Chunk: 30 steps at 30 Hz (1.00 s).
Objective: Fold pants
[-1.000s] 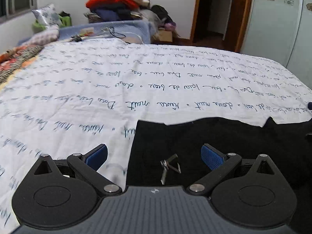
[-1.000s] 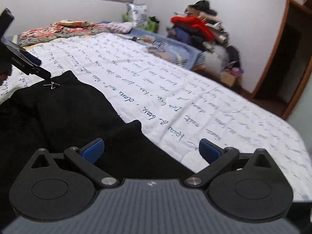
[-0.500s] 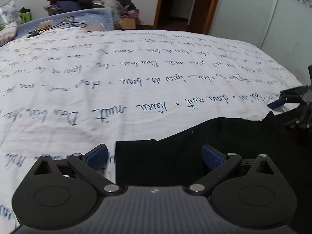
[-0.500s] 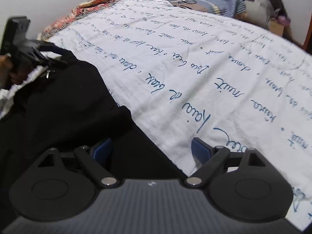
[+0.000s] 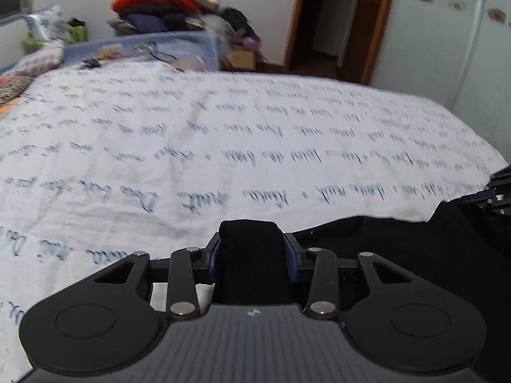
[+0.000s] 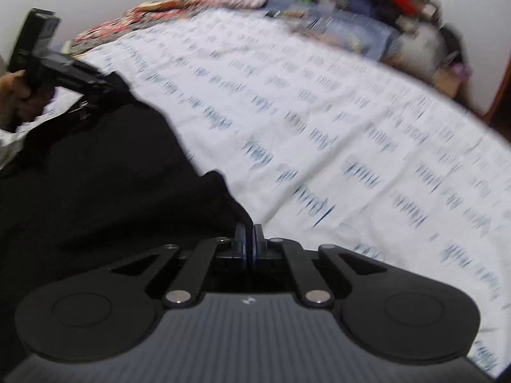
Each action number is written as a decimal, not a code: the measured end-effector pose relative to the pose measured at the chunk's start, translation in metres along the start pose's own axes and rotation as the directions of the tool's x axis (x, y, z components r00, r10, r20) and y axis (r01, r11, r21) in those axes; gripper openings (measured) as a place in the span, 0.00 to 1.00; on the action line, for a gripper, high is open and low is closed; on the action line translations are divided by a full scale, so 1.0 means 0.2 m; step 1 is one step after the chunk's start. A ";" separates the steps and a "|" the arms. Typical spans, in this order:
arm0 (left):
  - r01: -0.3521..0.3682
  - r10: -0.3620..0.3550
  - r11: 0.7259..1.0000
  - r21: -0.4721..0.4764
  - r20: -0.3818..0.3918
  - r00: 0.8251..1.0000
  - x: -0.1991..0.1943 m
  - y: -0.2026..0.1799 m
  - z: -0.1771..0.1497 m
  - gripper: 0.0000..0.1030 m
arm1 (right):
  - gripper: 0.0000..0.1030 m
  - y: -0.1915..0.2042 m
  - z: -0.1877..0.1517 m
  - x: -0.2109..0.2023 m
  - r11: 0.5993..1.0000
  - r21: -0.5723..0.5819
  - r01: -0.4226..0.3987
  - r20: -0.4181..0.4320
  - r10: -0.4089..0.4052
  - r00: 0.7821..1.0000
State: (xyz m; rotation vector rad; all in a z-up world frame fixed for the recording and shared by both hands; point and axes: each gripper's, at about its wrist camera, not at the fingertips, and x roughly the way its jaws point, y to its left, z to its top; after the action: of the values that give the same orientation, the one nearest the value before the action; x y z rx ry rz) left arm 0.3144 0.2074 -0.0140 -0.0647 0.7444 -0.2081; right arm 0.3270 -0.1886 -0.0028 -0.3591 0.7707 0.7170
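Note:
The black pants (image 5: 399,249) lie on the near side of a bed with a white sheet printed with blue script (image 5: 223,134). My left gripper (image 5: 250,249) is shut on a thick bunch of the pants' top edge, which fills the space between the blue pads. In the right wrist view the pants (image 6: 95,175) spread to the left. My right gripper (image 6: 249,239) is shut on a thin edge of the black cloth at the pants' far corner. The left gripper also shows in the right wrist view (image 6: 105,86), held by a hand.
A pile of clothes with a red item (image 5: 156,0) and a blue basket (image 5: 143,48) stand beyond the bed's far side. A doorway (image 5: 335,22) and a pale wardrobe (image 5: 447,48) are at the right. A patterned blanket (image 6: 134,22) lies at the bed's far left.
Both grippers were open over the pants' edge and have closed on the cloth. Both views have tilted up, and the frames now are motion-blurred.

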 end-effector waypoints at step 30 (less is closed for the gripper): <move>0.026 -0.019 0.999 -0.037 0.161 0.987 -0.55 -0.04 -0.28 0.15 | 0.02 0.80 -0.29 -0.50 0.804 -0.304 0.510 0.328 -0.415 0.849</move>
State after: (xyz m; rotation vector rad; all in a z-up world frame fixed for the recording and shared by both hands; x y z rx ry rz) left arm 0.1967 0.2229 0.0201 -0.1260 0.5870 -0.2073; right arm 0.1352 -0.1517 0.0259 -0.7727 0.2728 0.4226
